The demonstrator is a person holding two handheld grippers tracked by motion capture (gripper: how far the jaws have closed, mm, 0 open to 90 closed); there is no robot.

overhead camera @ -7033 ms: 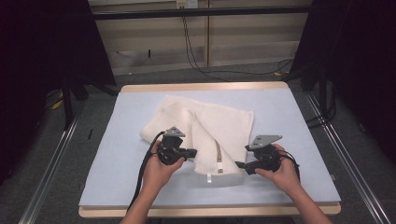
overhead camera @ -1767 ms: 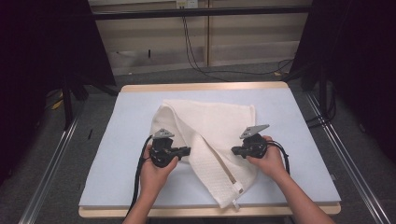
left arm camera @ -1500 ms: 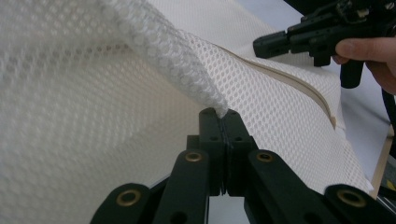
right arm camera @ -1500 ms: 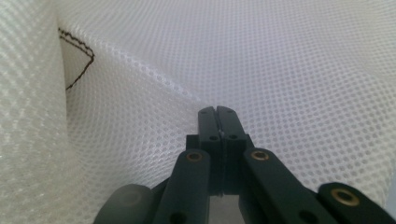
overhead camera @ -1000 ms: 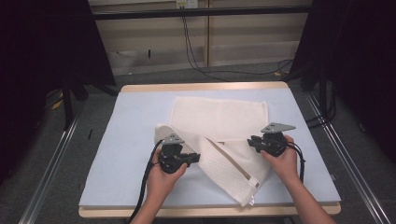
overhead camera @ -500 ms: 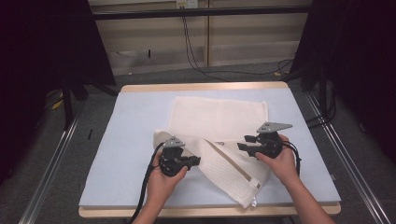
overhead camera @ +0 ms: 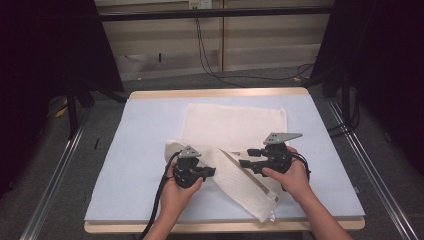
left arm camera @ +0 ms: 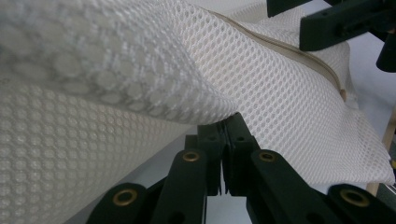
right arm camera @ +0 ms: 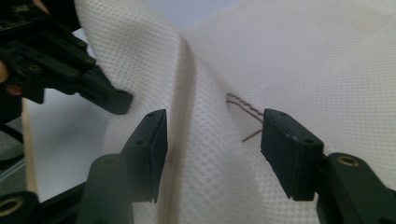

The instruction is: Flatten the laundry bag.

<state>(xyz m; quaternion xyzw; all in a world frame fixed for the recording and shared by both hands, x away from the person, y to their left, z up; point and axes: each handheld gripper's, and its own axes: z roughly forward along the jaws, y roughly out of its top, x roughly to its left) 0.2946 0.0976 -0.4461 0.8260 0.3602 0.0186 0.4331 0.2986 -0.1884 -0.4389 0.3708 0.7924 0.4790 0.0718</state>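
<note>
High view: pale blue padded table; cream mesh laundry bag at frame centre, near flap folded diagonally. Left gripper clamped on mesh fold. Right gripper just opened, jaws apart, flap released, fold laid.

the white mesh bag is a soft, matt netted cloth with fine open holes and a smooth beige zip band. the table has a smooth, matt pale blue top edged in light wood. the gripper jaws look matt black plastic with brass-coloured rivets.
</note>
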